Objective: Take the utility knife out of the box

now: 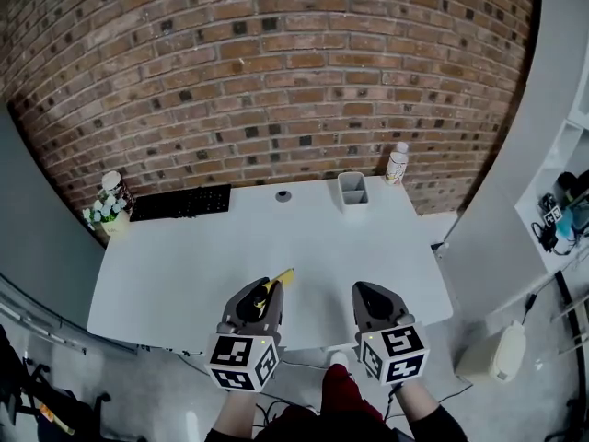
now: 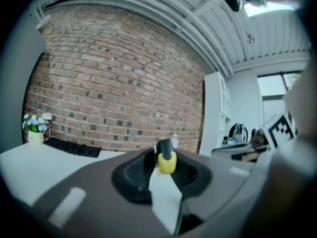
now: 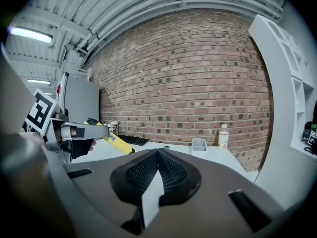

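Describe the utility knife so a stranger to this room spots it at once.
Start at the white table before the brick wall, then find the left gripper over its near edge. The utility knife is clamped in its jaws, slim and bright yellow; the right gripper beside it is empty.

Rough matt brick wall (image 1: 276,63), smooth matt white table top (image 1: 184,274), glossy yellow plastic utility knife (image 1: 282,279)

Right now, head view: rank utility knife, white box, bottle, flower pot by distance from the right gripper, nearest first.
1. utility knife, just left, held by the left gripper.
2. white box, straight ahead.
3. bottle, beyond the box, slightly right.
4. flower pot, far left corner.
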Demonstrator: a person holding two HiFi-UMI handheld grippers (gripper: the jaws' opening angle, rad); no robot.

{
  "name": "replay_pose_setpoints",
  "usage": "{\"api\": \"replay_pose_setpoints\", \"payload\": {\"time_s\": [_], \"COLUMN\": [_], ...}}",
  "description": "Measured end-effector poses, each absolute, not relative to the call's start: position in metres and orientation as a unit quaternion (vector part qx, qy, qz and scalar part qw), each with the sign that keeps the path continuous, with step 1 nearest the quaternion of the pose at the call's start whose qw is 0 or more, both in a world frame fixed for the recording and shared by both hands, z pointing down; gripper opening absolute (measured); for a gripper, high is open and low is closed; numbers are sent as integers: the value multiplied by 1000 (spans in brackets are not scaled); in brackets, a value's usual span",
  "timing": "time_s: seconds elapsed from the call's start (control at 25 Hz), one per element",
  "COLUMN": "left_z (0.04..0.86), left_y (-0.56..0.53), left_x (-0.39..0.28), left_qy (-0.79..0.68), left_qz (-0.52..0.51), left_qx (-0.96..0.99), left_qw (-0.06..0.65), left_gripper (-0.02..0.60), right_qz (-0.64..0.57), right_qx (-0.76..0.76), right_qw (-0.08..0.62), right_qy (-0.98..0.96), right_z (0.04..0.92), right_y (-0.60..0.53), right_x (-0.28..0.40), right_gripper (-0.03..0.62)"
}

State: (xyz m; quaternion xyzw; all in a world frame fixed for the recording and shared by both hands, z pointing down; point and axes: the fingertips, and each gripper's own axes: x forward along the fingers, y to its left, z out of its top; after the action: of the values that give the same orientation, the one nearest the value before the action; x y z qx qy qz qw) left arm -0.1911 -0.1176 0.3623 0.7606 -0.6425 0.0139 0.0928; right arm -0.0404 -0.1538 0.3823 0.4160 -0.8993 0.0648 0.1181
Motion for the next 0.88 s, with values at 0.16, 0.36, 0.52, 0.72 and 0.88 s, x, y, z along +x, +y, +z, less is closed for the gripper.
{"api": "replay_pose_setpoints", "payload": {"time_s": [0.16, 0.36, 0.52, 0.72, 0.88], "left_z": [364, 370, 371, 375, 377], "left_y": [-100, -81, -68, -53, -42], "left_x": [-198, -203, -206, -211, -213], "left_qy": [-646, -649, -650, -653, -652], "left_qz": [16, 23, 32, 35, 35], "left_qx": [758, 755, 753, 751, 751], "left_qw": [93, 96, 92, 94, 97], "left_gripper": [76, 75, 75, 75, 76], "right_qz": [65, 59, 58, 61, 60], "right_qx": [416, 410, 408, 404, 404], "right_qw": [117, 117, 119, 122, 124], "right_qy": [-899, -903, -903, -905, -904], "right_z": [381, 380, 380, 384, 385], "right_y": [-141, -125, -115, -102, -92], "right_x": [-44, -47, -48, -51, -51], "right_gripper": [8, 8, 8, 8, 8]}}
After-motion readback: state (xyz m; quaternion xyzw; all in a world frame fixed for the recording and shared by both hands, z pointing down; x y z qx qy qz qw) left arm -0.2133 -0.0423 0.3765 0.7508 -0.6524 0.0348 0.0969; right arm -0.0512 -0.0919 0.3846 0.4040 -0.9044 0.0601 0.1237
